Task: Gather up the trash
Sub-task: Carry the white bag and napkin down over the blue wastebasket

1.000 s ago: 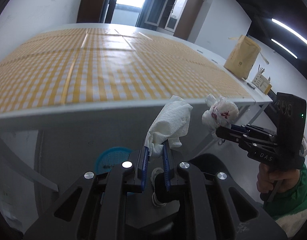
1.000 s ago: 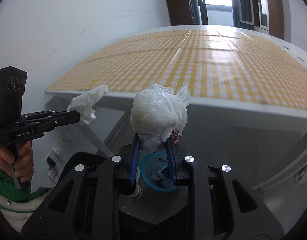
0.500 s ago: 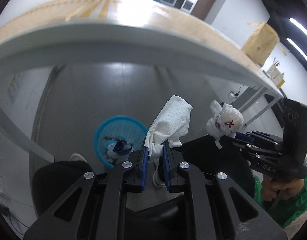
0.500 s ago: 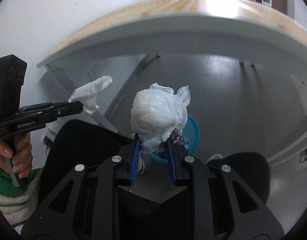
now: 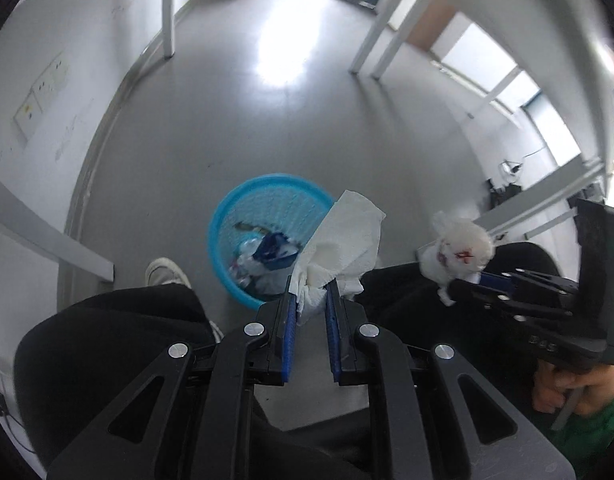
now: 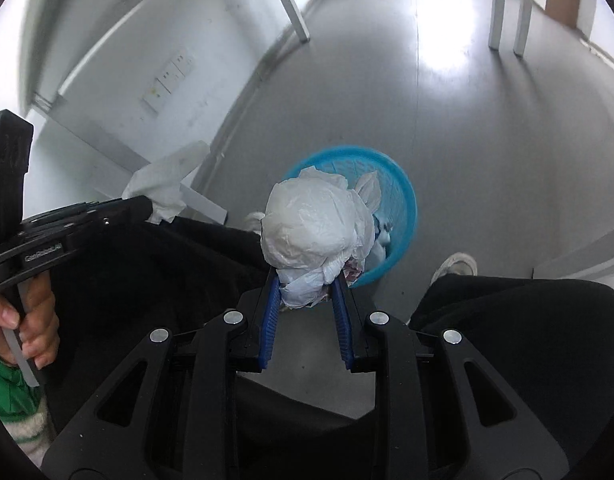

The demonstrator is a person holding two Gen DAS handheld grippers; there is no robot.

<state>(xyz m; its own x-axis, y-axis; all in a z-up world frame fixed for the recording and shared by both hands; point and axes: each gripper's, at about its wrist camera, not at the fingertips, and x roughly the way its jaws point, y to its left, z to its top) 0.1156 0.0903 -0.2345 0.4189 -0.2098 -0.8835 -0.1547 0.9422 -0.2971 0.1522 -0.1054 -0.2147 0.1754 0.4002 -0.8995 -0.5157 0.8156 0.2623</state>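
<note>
Both pieces of trash are picked up and over the floor, neither dropped yet — I'd call it past halfway, release left.

Left gripper [image 5: 310, 294] is clenched on a crumpled paper towel [image 5: 343, 244]. The pads pinch its lower bunched end; the rest stands up and away from the jaws, leaning slightly right in the left wrist view. Long axis runs roughly along the fingers, loose flat end farthest from the jaws.

Right gripper [image 6: 305, 290] is clenched on a knotted white plastic bag [image 6: 315, 226] — a rounded lump, no real long axis. The pinched neck sits between the pads and a small twisted tail pokes out at the far right side.

Blue mesh basket [image 5: 263, 216] stands on the grey floor, between the person's legs and just beyond them. It already holds some wrappers and scraps. In each wrist view the held item overlaps the basket's near rim, the towel at its right side, the bag at its left; whether either is truly above the opening I cannot tell.

Left to do, as I judge it: centre each item over the opening, open the jaws, check nothing lands on the floor.
</note>
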